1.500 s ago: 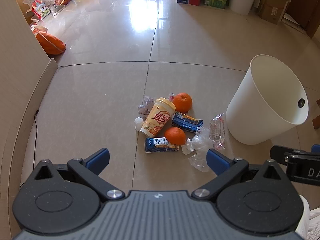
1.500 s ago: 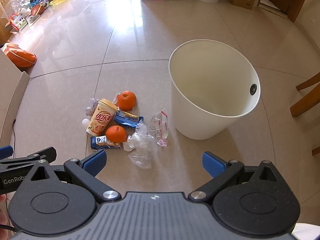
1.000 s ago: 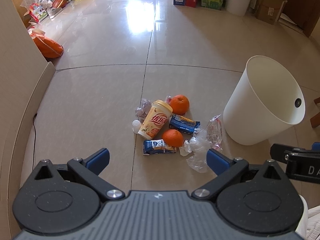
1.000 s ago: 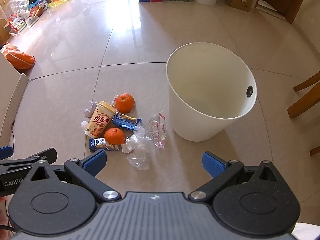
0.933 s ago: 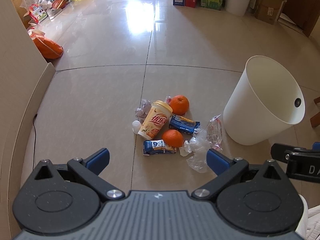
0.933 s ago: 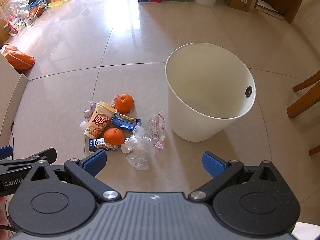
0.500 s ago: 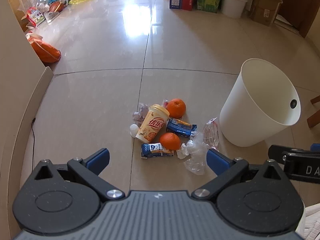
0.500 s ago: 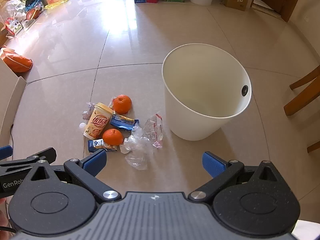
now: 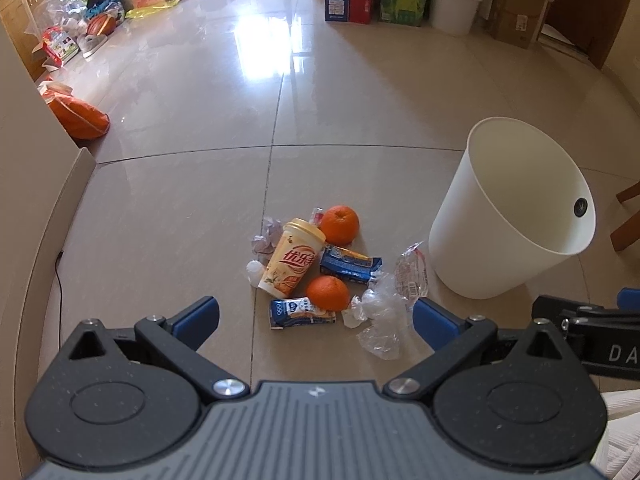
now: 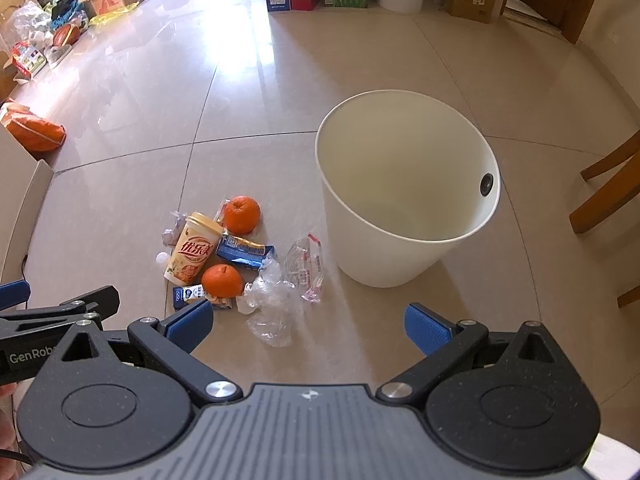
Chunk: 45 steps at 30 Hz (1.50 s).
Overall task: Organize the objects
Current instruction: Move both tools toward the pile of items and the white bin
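Observation:
A small heap of litter lies on the tiled floor: a yellow-lidded drink cup (image 9: 291, 258) on its side, two oranges (image 9: 340, 223) (image 9: 328, 293), a blue snack wrapper (image 9: 349, 265), a small milk carton (image 9: 298, 312), crumpled clear plastic (image 9: 380, 320) and a clear wrapper with red print (image 9: 410, 272). A white bin (image 9: 508, 216) stands just right of the heap, its inside bare (image 10: 404, 184). My left gripper (image 9: 316, 320) is open, held above the floor short of the heap. My right gripper (image 10: 308, 322) is open too, hovering before the plastic (image 10: 272, 300) and the bin.
Cardboard boxes and a white bucket (image 9: 452, 10) line the far wall. An orange bag (image 9: 78, 118) lies at the left beside a beige cabinet (image 9: 24, 184). Wooden chair legs (image 10: 604, 196) stand to the right of the bin. A dark cable (image 9: 58, 276) runs along the cabinet's base.
Both grippers have drawn back and up a little, so the heap and bin look smaller and sit lower in view. Both stay open.

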Each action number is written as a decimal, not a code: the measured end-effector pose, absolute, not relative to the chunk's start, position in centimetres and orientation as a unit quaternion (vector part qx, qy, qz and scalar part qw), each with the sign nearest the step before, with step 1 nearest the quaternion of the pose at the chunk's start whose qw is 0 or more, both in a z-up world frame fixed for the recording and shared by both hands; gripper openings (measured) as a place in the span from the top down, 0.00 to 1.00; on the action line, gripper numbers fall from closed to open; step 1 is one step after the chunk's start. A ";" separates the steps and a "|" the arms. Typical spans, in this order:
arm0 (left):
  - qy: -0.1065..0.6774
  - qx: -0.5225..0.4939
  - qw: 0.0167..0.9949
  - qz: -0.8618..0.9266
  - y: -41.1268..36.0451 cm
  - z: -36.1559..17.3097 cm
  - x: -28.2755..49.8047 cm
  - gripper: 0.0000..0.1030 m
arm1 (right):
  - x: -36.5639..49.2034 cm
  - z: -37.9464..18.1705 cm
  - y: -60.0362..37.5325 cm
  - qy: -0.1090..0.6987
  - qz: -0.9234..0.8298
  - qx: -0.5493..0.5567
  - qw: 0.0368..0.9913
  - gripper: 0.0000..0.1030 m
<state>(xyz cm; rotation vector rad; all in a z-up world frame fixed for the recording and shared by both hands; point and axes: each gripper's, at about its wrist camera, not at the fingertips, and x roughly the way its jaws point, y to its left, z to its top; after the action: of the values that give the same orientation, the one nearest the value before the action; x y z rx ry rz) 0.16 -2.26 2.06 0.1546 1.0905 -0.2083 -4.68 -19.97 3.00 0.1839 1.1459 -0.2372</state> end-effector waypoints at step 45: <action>0.462 0.085 0.874 -0.122 -7.3 -4.0 3.7 0.01 | 3.7 -0.7 -29.4 0.536 -0.037 0.050 0.842 0.00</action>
<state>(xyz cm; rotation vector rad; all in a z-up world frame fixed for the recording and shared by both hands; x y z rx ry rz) 3.74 -7.30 -4.03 0.1776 0.9645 -0.2541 3.72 -29.37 -0.69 0.1057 1.1322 -0.0790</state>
